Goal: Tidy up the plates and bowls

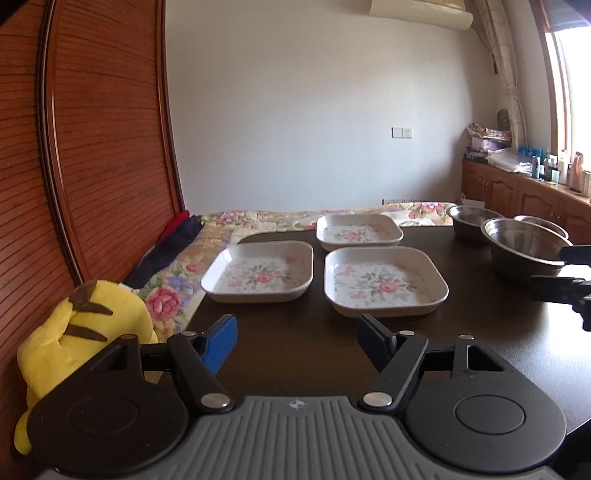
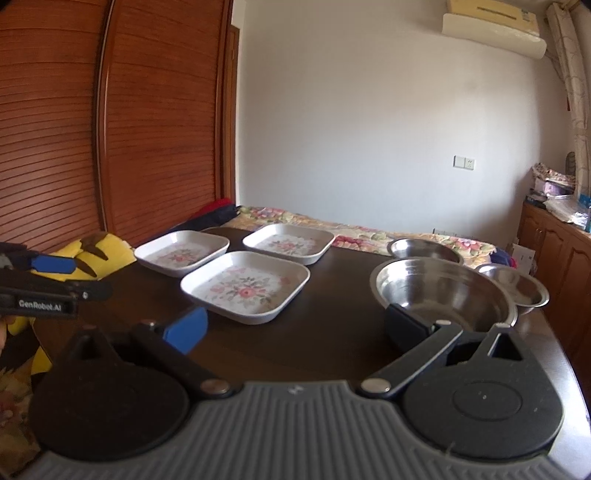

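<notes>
While both claws, left point(image 1: 297, 339) and right point(image 2: 295, 325), stand open and empty, no plate point(image 1: 384, 280) or bowl point(image 2: 443, 291) is stacked; next, grip the lower-centre plate's rim.

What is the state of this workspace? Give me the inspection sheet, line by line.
Surface: dark wooden table, on a floral cloth.
Job's things: three square floral plates, laid out apart and unstacked; three steel bowls, grouped and unstacked.
Clutter: yellow plush toy off the table's left edge; a red and a dark item by the doors.
Grippers: left tongs open, empty, facing the plates; right tongs open wide, one finger beside the largest bowl, contact unclear.
Cables: nothing seen.
Surroundings: slatted wooden doors, air conditioner, cabinet with bottles on top.
</notes>
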Demonstrator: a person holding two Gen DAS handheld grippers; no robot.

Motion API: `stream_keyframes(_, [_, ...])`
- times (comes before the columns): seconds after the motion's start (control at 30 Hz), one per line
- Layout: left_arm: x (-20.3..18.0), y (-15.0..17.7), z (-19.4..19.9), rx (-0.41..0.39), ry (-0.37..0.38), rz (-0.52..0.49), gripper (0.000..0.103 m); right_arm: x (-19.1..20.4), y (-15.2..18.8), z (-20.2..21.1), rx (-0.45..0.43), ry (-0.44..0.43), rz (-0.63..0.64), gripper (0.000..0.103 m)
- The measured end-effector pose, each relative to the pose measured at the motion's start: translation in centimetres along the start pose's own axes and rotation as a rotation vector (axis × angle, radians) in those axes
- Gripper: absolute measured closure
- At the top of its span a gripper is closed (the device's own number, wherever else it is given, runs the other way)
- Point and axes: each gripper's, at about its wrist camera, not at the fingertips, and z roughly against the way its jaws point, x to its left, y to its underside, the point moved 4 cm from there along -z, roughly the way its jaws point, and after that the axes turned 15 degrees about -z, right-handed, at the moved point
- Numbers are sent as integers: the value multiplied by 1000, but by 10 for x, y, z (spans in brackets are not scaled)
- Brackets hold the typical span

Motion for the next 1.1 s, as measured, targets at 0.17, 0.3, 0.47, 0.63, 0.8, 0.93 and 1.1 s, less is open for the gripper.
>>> stream_keyframes(0.17, [10,-11,-8,-20,-2,-27,28,5,-3,-15,32,-17,-1,12])
stream_keyframes(0.3, [14,-21,-20,-20,16,-43,28,14,-7,-27,37,-33,32,14])
stream_keyframes(0.47, [12,-31,-40,-27,75,-56,28,16,-13,-53,83,-45,33,22])
stream_keyframes(0.63, [4,-38,-59,-39,84,-112,24,17,-17,-76,127,-46,23,30])
stream_keyframes(0.8, [4,-45,-73,-50,79,-123,15,16,-18,-89,156,-58,5,35])
stream_keyframes(0.93, [8,-48,-84,-36,101,-109,14,17,-19,-96,167,-73,14,35])
stream_keyframes(1.1, [7,-51,-101,-13,127,-141,21,16,-24,-107,183,-89,13,35])
